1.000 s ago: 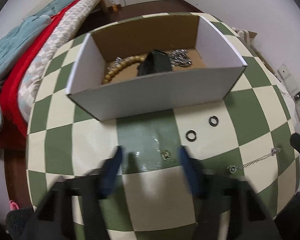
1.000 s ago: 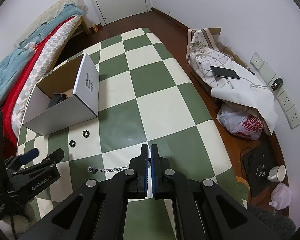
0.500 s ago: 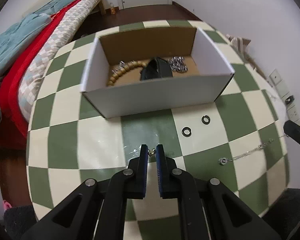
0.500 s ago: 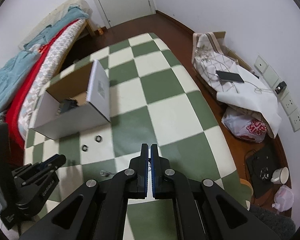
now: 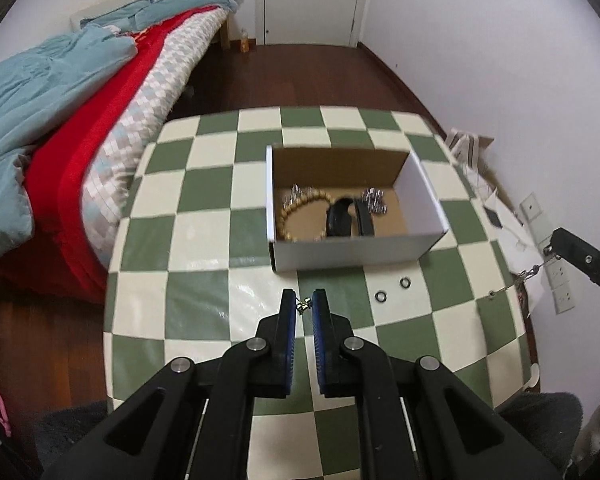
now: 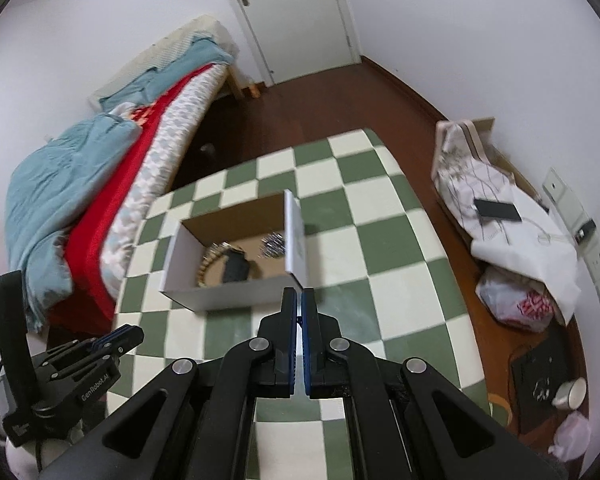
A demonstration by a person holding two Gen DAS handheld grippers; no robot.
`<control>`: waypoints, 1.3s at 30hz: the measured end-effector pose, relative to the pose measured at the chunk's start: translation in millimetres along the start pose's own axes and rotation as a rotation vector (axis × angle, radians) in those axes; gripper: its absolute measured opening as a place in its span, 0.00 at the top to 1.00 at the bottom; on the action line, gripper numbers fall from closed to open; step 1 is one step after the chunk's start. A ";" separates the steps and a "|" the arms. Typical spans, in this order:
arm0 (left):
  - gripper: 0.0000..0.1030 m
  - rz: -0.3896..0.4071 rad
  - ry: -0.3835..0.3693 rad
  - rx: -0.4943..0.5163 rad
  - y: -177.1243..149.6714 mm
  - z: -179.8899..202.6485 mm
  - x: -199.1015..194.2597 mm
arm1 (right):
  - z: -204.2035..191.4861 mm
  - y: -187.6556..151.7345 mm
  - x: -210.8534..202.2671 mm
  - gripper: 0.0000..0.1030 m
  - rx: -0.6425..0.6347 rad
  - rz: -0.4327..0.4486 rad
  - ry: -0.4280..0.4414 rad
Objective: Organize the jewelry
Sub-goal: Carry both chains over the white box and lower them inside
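My left gripper (image 5: 304, 304) is shut on a small gold earring (image 5: 303, 304), held above the checked table (image 5: 204, 280) in front of the white cardboard box (image 5: 352, 250). The box holds a wooden bead bracelet (image 5: 296, 210), a black band (image 5: 340, 218) and a silver chain pile (image 5: 374, 202). Two small black rings (image 5: 381, 297) lie on the table right of the gripper. My right gripper (image 6: 299, 308) is shut on a thin silver chain; in the left wrist view the chain (image 5: 516, 278) hangs from its tip, lifted at the right edge. The box also shows in the right wrist view (image 6: 236, 300).
A bed with red and teal blankets (image 5: 60, 120) stands left of the table. A bag, cloth and phone (image 6: 496, 210) lie by the right wall. The left gripper's body (image 6: 68, 364) shows at lower left in the right wrist view.
My left gripper closed on the earring and lifted it up and back from the table. My right gripper rose with the chain, pulling it off the table.
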State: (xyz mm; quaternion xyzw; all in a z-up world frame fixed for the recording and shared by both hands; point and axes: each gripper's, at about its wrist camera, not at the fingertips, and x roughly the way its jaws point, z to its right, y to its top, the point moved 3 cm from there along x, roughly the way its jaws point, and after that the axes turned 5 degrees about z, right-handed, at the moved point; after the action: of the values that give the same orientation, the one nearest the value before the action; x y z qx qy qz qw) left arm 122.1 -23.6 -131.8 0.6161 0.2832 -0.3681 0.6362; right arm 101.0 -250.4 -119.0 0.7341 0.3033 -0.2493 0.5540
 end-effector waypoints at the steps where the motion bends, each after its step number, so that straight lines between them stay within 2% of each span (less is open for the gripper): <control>1: 0.95 0.009 -0.004 -0.001 5.1 0.0 -4.6 | -4.0 4.7 -1.9 0.98 -0.011 0.003 0.006; 11: 0.95 0.098 -0.053 -0.006 63.9 1.2 -29.9 | -44.1 68.7 -18.7 0.98 -0.085 0.072 0.063; 14: 0.95 0.098 -0.064 -0.005 78.7 0.8 -25.2 | -67.1 89.9 -17.2 0.98 -0.138 0.093 0.073; 17: 0.95 0.072 -0.074 -0.006 89.5 0.1 -10.5 | -85.6 100.4 -2.5 0.98 -0.186 0.077 0.062; 22: 0.95 -0.032 -0.079 0.003 97.1 -4.1 37.2 | -90.7 95.3 49.3 0.98 -0.187 -0.037 0.051; 28: 0.95 -0.147 -0.115 -0.067 98.0 -15.0 88.8 | -73.4 75.8 108.3 0.98 -0.130 -0.172 0.038; 33: 0.95 -0.205 -0.154 -0.104 102.8 -17.4 111.3 | -59.7 67.4 136.4 0.98 -0.093 -0.242 0.032; 39: 0.93 -0.249 -0.199 -0.128 109.1 -13.4 119.7 | -49.4 60.5 159.9 0.97 -0.057 -0.324 0.026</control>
State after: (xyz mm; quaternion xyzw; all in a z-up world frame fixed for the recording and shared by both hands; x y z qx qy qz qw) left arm 280.5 -27.8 -167.5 0.4951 0.3157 -0.4843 0.6486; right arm 256.8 -187.9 -178.3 0.6626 0.4318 -0.3172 0.5233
